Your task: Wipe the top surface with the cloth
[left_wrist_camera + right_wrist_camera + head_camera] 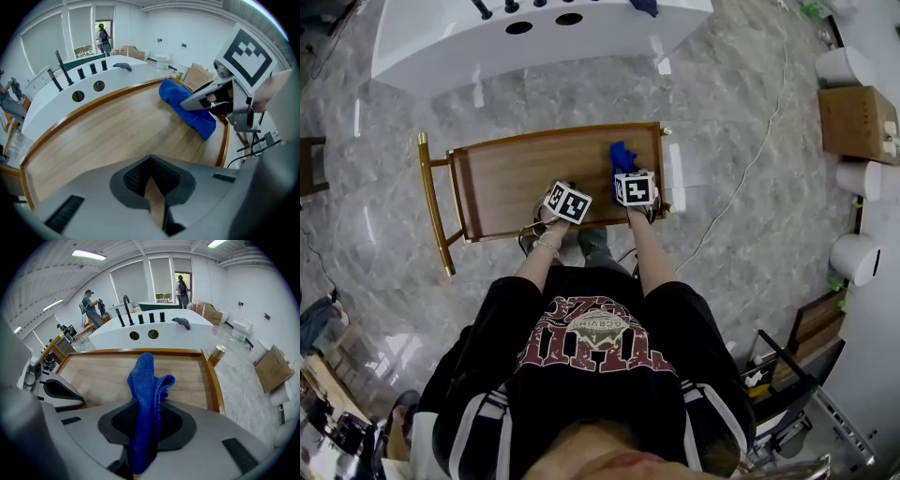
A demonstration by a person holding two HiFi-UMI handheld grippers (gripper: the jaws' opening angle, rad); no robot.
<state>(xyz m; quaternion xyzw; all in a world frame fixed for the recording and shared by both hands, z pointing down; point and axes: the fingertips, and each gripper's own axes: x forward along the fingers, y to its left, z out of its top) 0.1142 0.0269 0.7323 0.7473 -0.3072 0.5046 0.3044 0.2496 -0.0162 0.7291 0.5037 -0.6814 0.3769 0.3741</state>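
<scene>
In the head view, the wooden top surface [525, 183] filled the centre of the frame, edged by a raised rim and carried on a gold frame [432, 202]. The blue cloth [622, 156] sat at the right end of that surface, near the right rim, directly ahead of the right gripper [634, 187].

In the right gripper view, the right gripper's jaws were clamped on the cloth. One part of the fabric ran down between them at the lower centre of the frame. The rest stood up in a bunched fold in front of the jaws, above the wood. From the left gripper view, the cloth trailed from the right gripper's tip onto the wood at the upper right of the frame.

The left gripper [152, 180] sat just left of the right one, over the near edge of the surface. Its jaws were drawn together with only a thin sliver of wood colour showing between them, and they held nothing. The cloth lay apart from it, off to its right.

A white counter [487, 42] crossed the top of the head view.
</scene>
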